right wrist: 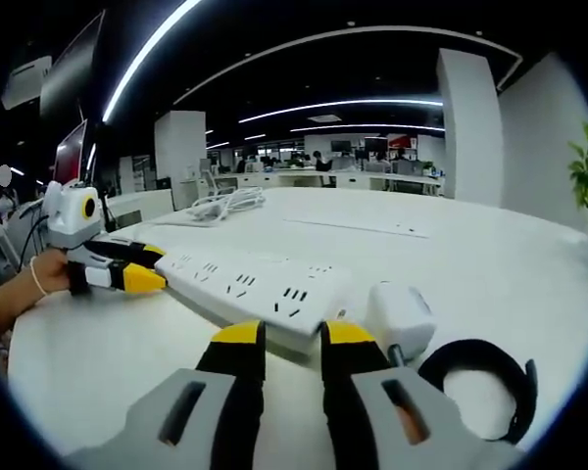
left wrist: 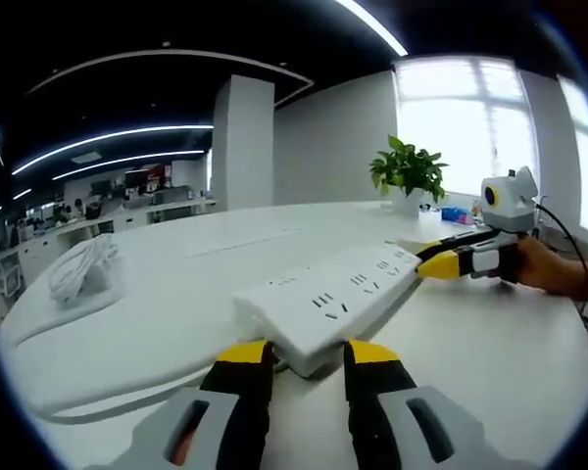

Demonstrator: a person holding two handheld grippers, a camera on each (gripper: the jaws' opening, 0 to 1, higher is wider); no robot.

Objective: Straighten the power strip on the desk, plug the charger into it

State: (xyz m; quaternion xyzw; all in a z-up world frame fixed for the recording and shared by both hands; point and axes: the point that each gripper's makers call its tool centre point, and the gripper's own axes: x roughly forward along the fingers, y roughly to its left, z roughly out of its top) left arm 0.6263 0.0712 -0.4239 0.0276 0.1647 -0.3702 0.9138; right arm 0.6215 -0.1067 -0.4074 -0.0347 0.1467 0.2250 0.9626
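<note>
A long white plastic strip [left wrist: 333,294] lies on the smooth white desk [left wrist: 176,284], held at both ends: the left gripper [left wrist: 307,354] and right gripper [right wrist: 280,336], yellow-tipped black jaws, each clamp one end. A boxy white charger [right wrist: 400,315] with coiled black cable [right wrist: 480,377] sits just beside the right-held end

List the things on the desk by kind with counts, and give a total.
Power strip: 1
White charger with coiled black cable: 1
Potted plant: 1
Bundle of white cable: 1
Total: 4
</note>
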